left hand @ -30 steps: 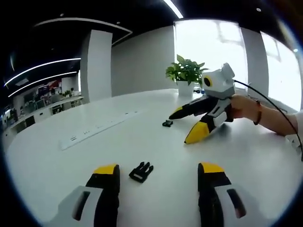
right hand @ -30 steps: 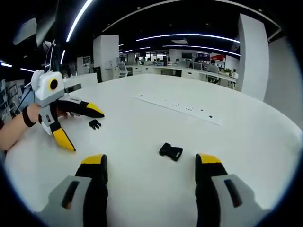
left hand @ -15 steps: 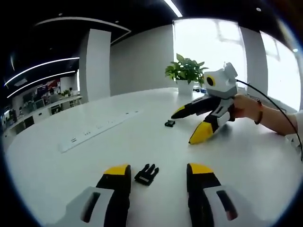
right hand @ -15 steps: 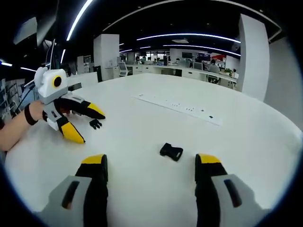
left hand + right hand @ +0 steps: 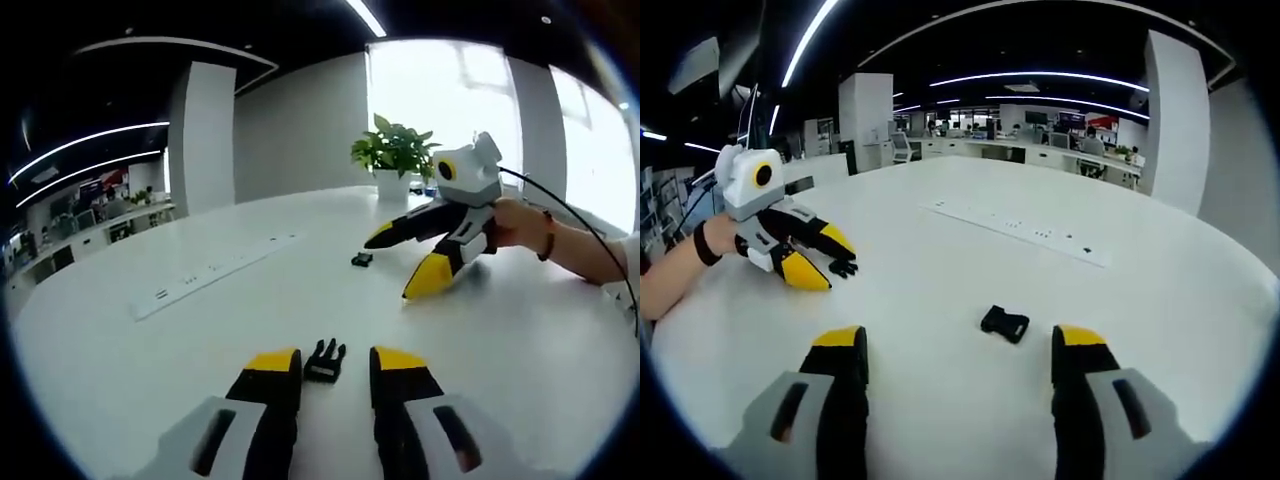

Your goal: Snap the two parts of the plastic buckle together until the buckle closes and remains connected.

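The pronged buckle part point(image 5: 325, 360) lies flat on the white table point(image 5: 150, 350), between my left gripper's point(image 5: 336, 362) yellow-tipped jaws. The jaws stand narrowed around it with small gaps on both sides, so the gripper is open. In the right gripper view the left gripper point(image 5: 828, 262) shows at the left, its tips at the pronged part point(image 5: 844, 267). The socket buckle part point(image 5: 1003, 323) lies just ahead of my right gripper point(image 5: 960, 345), which is wide open and holds nothing. The left gripper view also shows the right gripper point(image 5: 400, 262) beside the socket part point(image 5: 362, 259).
A long white power strip point(image 5: 215, 272) lies across the table, also in the right gripper view as the power strip point(image 5: 1015, 228). A potted plant point(image 5: 393, 155) stands at the far edge. A person's hand point(image 5: 520, 225) with a trailing cable holds the right gripper.
My left gripper has moved forward over the pronged part and its jaws have narrowed around it. The right gripper has stayed open and nearly still.
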### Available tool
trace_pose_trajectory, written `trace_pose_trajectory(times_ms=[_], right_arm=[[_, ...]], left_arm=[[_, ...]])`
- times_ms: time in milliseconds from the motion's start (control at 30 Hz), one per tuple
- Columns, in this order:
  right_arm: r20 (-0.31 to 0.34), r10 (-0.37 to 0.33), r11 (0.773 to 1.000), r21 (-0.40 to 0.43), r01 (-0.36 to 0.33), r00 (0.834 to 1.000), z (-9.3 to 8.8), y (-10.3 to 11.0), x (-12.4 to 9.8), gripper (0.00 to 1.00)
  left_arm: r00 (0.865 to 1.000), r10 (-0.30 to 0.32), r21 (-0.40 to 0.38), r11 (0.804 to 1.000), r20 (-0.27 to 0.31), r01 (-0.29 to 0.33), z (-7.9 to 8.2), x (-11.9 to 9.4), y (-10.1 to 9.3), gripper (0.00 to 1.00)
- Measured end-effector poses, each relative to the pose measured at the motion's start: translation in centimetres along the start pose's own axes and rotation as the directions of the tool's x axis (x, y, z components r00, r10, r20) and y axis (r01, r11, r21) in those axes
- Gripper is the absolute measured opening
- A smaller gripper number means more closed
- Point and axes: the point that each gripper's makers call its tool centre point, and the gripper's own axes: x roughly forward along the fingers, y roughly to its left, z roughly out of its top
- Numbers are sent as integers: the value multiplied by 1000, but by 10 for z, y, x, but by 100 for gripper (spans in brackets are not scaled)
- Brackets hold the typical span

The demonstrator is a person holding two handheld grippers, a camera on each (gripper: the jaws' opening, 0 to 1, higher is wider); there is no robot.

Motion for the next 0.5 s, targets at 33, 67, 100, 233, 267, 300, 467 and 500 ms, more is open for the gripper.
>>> trace_pose_trajectory(times_ms=[33, 67, 100, 233, 267, 300, 467, 500], right_arm=[[0, 0, 1000, 0, 0, 1000, 0, 0, 0, 75], [-1, 0, 1000, 0, 0, 1000, 0, 0, 0, 75], [-1, 1, 1000, 0, -1, 1000, -1, 0, 0, 75], [0, 0, 1000, -1, 0, 1000, 0, 1, -1, 75], [1, 0, 1000, -1, 0, 1000, 0, 1, -1, 75], [1, 1, 1000, -1, -1, 1000, 0, 1, -1, 75], [2, 3, 1000, 0, -3, 1000, 1, 1, 0, 75], [4, 3, 1000, 0, -3, 1000, 2, 1, 0, 75]], left_arm=[[1000, -2, 0, 1000, 0, 2, 0, -1, 0, 19], [1000, -8, 3, 1000, 0, 8, -1, -2, -2, 17], [1000, -10, 7, 1000, 1, 10, 0, -2, -2, 17], [1000, -4, 13, 1000, -3, 4, 0, -2, -2, 17], [1000, -3, 13, 1000, -4, 3, -1, -2, -3, 17], [1000, 2, 11, 1000, -6, -2, 0, -2, -2, 17], [1000, 20, 13, 1000, -17, -20, -2, 0, -5, 15], [1000, 15, 17, 1000, -18, -15, -2, 0, -6, 13]])
